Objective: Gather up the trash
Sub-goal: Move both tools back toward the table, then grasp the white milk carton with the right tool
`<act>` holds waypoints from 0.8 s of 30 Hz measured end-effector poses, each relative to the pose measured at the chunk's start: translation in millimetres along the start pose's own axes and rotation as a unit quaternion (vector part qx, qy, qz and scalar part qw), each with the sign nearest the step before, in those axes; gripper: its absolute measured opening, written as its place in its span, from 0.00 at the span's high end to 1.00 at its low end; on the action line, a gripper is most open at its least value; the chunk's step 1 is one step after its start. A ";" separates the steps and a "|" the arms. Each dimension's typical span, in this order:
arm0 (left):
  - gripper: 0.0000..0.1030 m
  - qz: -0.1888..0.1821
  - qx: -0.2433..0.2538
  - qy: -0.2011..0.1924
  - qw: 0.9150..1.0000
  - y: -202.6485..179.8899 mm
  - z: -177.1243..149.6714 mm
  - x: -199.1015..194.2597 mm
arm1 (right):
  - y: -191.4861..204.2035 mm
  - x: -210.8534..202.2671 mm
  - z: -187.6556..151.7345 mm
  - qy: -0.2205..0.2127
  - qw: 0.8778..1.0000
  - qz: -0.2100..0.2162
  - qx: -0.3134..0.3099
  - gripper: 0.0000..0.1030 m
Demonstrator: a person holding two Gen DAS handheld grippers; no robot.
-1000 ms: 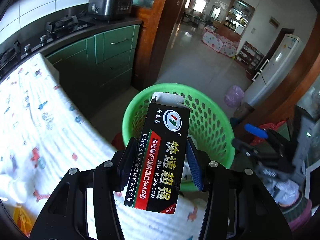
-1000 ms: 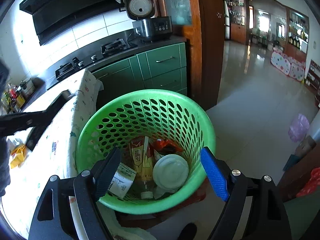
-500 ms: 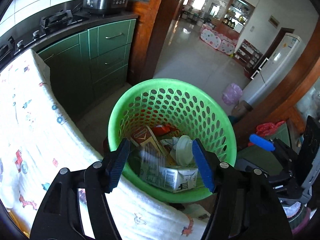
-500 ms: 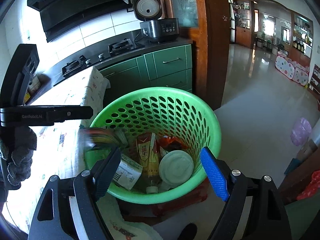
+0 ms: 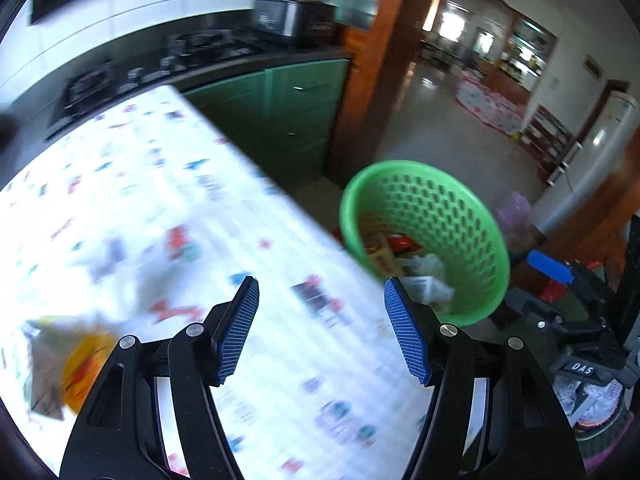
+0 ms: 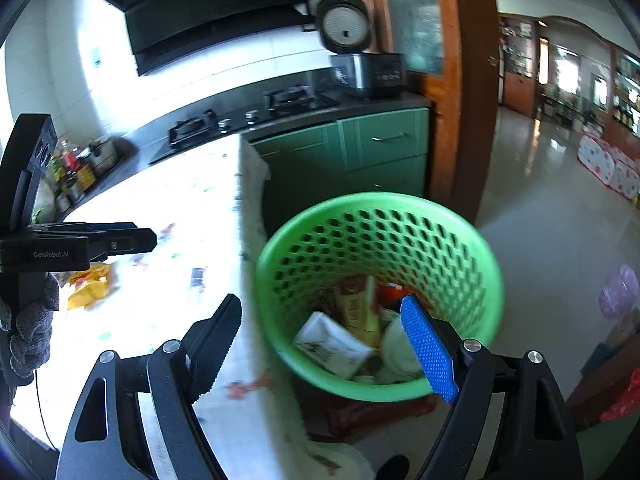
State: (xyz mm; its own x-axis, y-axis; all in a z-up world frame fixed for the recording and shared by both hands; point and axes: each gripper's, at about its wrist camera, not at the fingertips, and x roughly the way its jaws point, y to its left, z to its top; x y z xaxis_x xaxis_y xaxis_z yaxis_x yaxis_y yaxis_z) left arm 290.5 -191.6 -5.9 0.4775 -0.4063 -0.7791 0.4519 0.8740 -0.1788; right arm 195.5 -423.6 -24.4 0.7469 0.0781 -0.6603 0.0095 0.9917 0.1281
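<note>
A green perforated basket (image 6: 476, 280) stands on the floor beside the table and holds a white-sided box (image 6: 332, 344), a yellow wrapper, a white lid and other trash. It also shows in the left wrist view (image 5: 472, 216). My left gripper (image 5: 320, 332) is open and empty above the patterned tablecloth (image 5: 160, 200), left of the basket. It appears in the right wrist view (image 6: 100, 242) from the side. A yellow wrapper (image 5: 80, 360) lies on the table at the left, also in the right wrist view (image 6: 90, 284). My right gripper (image 6: 320, 344) is open and empty at the basket's near rim.
Green cabinets (image 6: 380, 148) with a dark counter, a stove (image 6: 248, 114) and a rice cooker (image 6: 360, 60) stand behind the table. Bottles (image 6: 68, 168) crowd the far left. A wooden door frame (image 6: 460, 80) rises right of the cabinets. Tiled floor (image 6: 560, 220) spreads beyond the basket.
My left gripper let the black box fall into the basket, then swung left over the table. The box now lies in the basket. My right gripper shifted slightly left.
</note>
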 end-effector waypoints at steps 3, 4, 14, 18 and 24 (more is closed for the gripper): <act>0.37 0.030 -0.023 -0.009 0.999 26.6 -7.8 -21.4 | 21.2 -1.0 3.6 -0.002 1.000 0.017 -0.011 0.23; 0.37 0.037 -0.031 -0.012 0.999 35.0 -10.3 -27.3 | 28.4 -0.6 4.6 -0.002 1.000 0.022 -0.015 0.23; 0.34 0.110 -0.115 -0.042 0.986 137.7 -44.2 -96.9 | 108.7 9.7 14.4 0.006 0.994 0.080 -0.073 0.23; 0.32 0.134 -0.140 -0.052 0.980 172.6 -66.4 -124.6 | 146.4 20.5 19.8 0.012 0.989 0.105 -0.100 0.23; 0.32 0.159 -0.174 -0.053 0.970 215.3 -101.6 -151.8 | 208.0 34.6 28.2 0.018 0.979 0.140 -0.148 0.23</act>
State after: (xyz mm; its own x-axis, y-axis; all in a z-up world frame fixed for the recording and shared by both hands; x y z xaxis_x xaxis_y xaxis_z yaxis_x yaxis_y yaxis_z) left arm 238.8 85.3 12.8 0.6335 -0.1107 -0.7658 -0.0035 0.9893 -0.1458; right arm 242.1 -217.5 0.4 0.6684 0.3487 -0.6570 -0.3885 0.9169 0.0914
